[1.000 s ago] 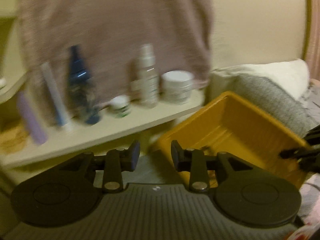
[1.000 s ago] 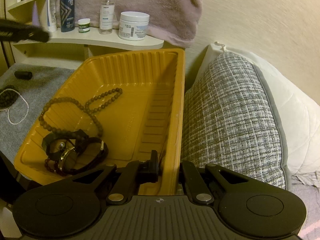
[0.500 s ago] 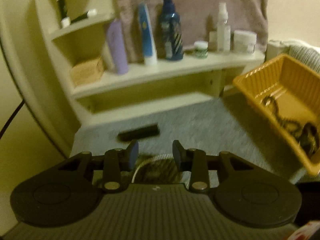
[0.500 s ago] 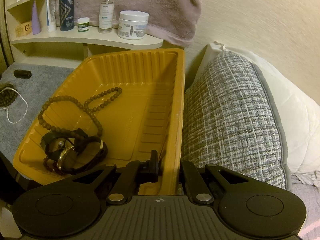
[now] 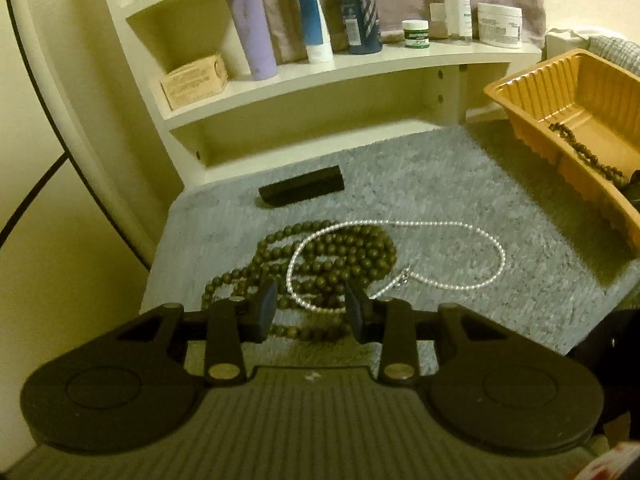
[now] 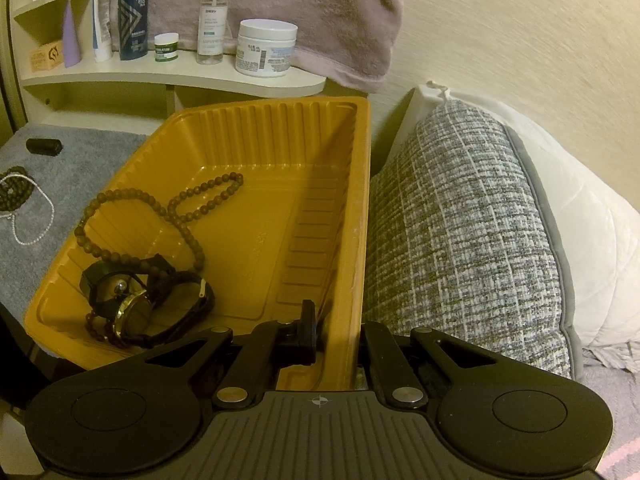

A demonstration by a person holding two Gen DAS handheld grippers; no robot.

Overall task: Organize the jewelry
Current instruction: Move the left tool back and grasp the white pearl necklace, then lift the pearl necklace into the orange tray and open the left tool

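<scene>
A heap of dark brown beads (image 5: 340, 256) lies on the grey mat (image 5: 480, 184), with a white pearl necklace (image 5: 460, 228) looped over it. My left gripper (image 5: 312, 312) hovers just above this heap, open, its pads apart and pressing on nothing. To the right stands the yellow tray (image 5: 560, 80). In the right wrist view my right gripper (image 6: 336, 336) is shut on the near wall of the yellow tray (image 6: 280, 152), one finger inside and one outside. A brown bead strand (image 6: 180, 208) and dark watches (image 6: 136, 304) lie in the tray.
A small black bar (image 5: 302, 190) lies at the back of the mat. A cream shelf (image 5: 360, 60) holds tubes, bottles and a white jar (image 6: 266, 48). A pink towel (image 6: 320, 12) hangs above. A grey woven pillow (image 6: 460, 232) presses against the tray's right side.
The left gripper swung left, away from the tray and shelf, and came down over the necklaces on the mat. The right gripper and the tray stayed still.
</scene>
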